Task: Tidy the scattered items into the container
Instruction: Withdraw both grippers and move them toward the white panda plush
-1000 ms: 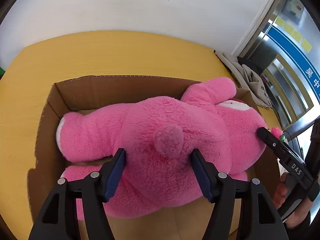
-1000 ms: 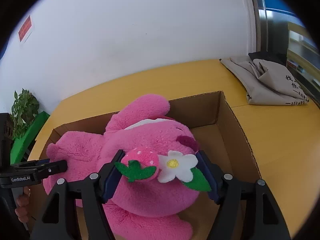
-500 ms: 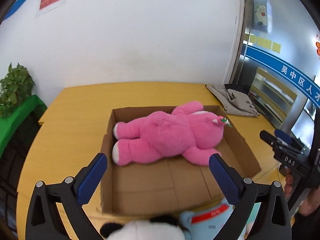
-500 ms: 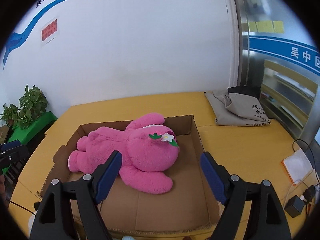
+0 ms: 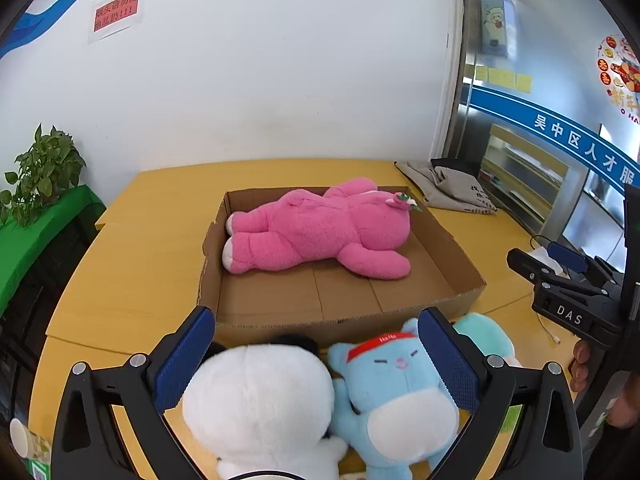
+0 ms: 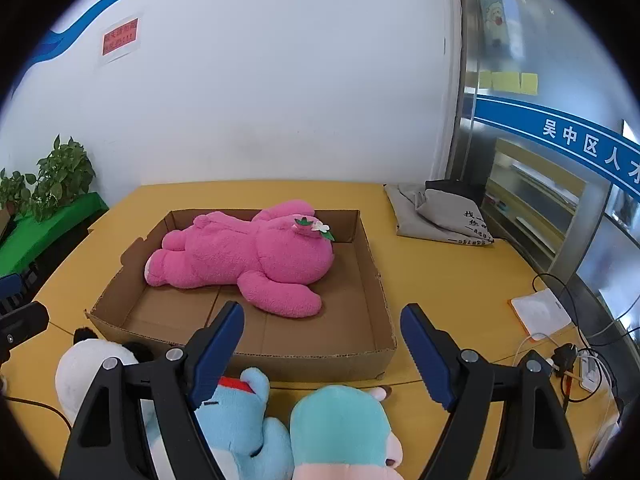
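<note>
A large pink plush bear (image 5: 320,232) (image 6: 248,260) lies on its side in the shallow cardboard box (image 5: 452,264) (image 6: 372,280). In front of the box on the yellow table sit a white panda plush (image 5: 260,408) (image 6: 84,368), a blue plush with a red headband (image 5: 392,388) (image 6: 240,420) and a teal plush (image 5: 484,336) (image 6: 340,424). My left gripper (image 5: 316,360) hangs open above the white and blue plushes, holding nothing. My right gripper (image 6: 322,354) is open over the box's near wall, above the blue and teal plushes, empty.
A grey folded cloth bag (image 5: 448,188) (image 6: 436,216) lies at the table's far right. A white pad (image 6: 540,312), cables and a power strip (image 6: 588,364) sit on the right. A paper cup (image 5: 28,444) stands near left. Potted plants (image 5: 40,176) stand on a green shelf at left.
Both grippers let go of the pink bear, opened wide and drew back and up from the box. The bear now lies in the box, and the plushes in front have come into view.
</note>
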`<action>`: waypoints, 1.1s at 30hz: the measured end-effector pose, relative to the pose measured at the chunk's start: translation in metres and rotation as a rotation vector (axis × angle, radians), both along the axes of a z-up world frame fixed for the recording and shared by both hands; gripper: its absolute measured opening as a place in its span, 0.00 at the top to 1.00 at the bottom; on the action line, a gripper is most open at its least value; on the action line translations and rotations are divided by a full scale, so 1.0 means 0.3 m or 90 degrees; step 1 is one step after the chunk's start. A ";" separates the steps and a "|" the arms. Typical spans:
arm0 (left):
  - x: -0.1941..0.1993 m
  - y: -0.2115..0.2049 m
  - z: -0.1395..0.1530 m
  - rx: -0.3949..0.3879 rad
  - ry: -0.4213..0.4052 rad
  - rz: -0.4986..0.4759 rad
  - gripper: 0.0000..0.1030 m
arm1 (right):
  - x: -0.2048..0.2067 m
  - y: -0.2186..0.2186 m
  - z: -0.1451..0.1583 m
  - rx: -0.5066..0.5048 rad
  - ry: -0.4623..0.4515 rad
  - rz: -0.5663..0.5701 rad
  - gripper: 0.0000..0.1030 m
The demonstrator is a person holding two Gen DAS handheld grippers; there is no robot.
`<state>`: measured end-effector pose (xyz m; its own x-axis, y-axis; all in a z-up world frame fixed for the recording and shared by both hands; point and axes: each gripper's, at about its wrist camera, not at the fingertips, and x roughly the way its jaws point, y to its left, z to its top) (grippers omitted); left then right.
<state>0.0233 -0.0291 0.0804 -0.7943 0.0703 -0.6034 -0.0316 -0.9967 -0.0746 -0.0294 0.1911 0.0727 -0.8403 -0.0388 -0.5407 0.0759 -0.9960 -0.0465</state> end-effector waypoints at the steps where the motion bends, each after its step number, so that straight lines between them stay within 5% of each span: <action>1: 0.014 0.000 -0.003 -0.001 -0.002 0.000 0.00 | 0.016 0.000 0.003 -0.002 0.001 0.002 0.22; 33: 0.016 -0.008 -0.061 0.036 -0.017 -0.020 0.00 | 0.044 -0.005 -0.033 0.012 -0.019 0.006 0.22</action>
